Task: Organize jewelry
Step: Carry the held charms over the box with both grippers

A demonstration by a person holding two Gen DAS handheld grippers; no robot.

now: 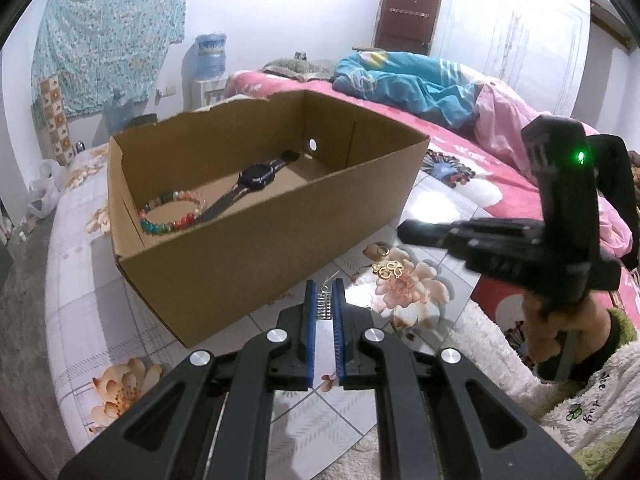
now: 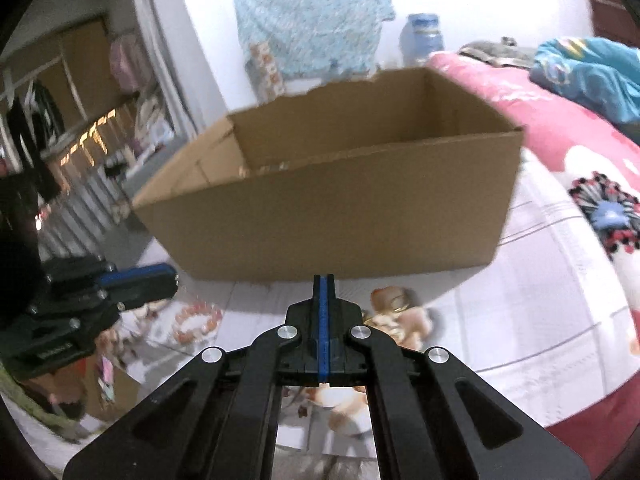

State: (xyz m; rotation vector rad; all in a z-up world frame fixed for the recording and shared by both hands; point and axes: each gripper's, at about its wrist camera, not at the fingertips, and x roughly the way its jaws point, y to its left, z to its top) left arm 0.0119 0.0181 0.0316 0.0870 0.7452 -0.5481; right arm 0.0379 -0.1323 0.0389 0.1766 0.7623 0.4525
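- Between the blue pads of the left hand-held gripper point(image 1: 324, 306), a small silver earring point(image 1: 323, 305) is pinched; the jaws stand only a sliver apart, closed on it, just in front of the cardboard box point(image 1: 248, 256).
- At the right of the left wrist view, the right hand-held gripper point(image 1: 404, 230) hangs above the bedspread; its own camera shows its pads point(image 2: 323, 320) pressed fully together, with nothing visible between them.
- Under that gripper, gold earrings point(image 1: 387, 269) lie on the floral bedspread point(image 1: 440, 200), near the box's front corner.
- The box sits open-topped on the bed, its back rim torn unevenly.
- Inside it, a multicoloured bead bracelet point(image 1: 172, 214) lies at the left end of the floor, and a black watch point(image 1: 254, 180) lies stretched out beside it, its strap touching the bracelet.
- Beyond the box, a blue blanket point(image 1: 404, 84) is heaped on the pink sheet.
- The right wrist view is blurred; the box contents cannot be made out there.
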